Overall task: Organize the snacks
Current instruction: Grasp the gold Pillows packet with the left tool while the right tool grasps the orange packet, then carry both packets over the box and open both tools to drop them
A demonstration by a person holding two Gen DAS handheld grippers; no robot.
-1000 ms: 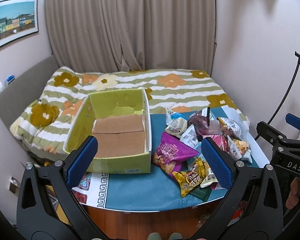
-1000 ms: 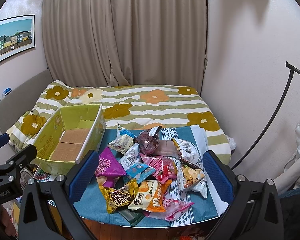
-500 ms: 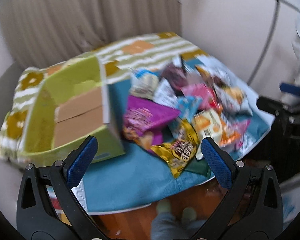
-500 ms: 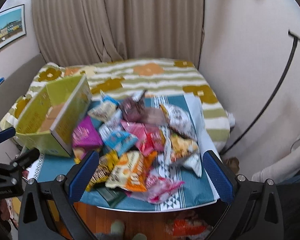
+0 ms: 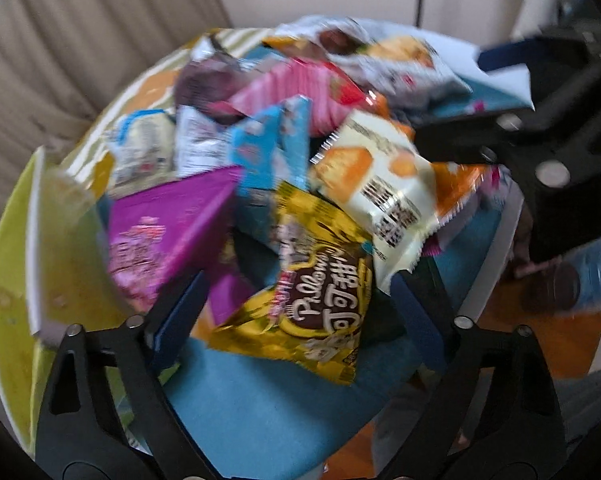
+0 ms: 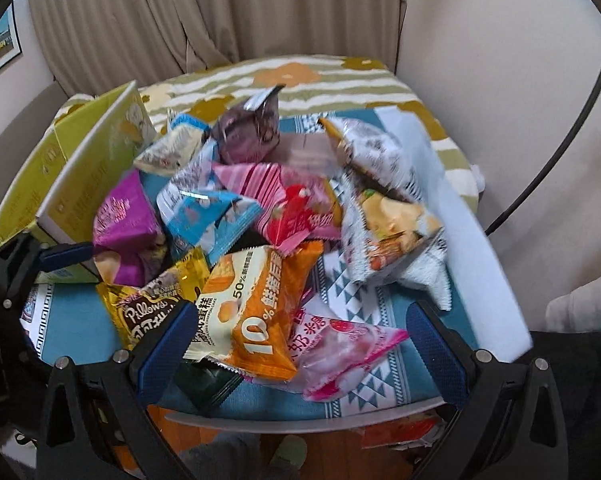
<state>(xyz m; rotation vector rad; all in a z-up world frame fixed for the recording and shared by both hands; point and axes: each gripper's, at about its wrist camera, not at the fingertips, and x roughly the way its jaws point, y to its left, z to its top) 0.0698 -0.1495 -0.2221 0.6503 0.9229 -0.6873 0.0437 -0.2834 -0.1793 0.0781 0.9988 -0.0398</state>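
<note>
Green cardboard marks the far left: the box [image 6: 80,172] stands open-topped on the counter [image 6: 72,328], and everything else is placed from it. Just right of the box lies the snack pile, starting with a purple bag [image 6: 124,220] pressed close to the box wall, then a blue pack [image 6: 208,216], a gold pack [image 5: 320,300], an orange cake pack [image 6: 256,308], a pink pack [image 6: 340,348] and, farthest from the box, a white bag [image 6: 388,200].

No snack is in the box as far as these views show, so sorting looks barely begun.

The left gripper [image 5: 300,320] is down low at the pile's near edge, right of the box, jaws wide apart and holding nothing. The gold pack lies straight ahead between them, its long axis running roughly forward along the fingers and slightly tilted, so the jaws would close across its narrow width. The view is blurred, so whether a pad touches it cannot be told.

The right gripper [image 6: 304,340] is farther from the box, jaws also apart and empty, facing the orange and pink packs.

For the gold pack the left gripper is the nearer, and it also sits on the box side, which should make the carry short.
</note>
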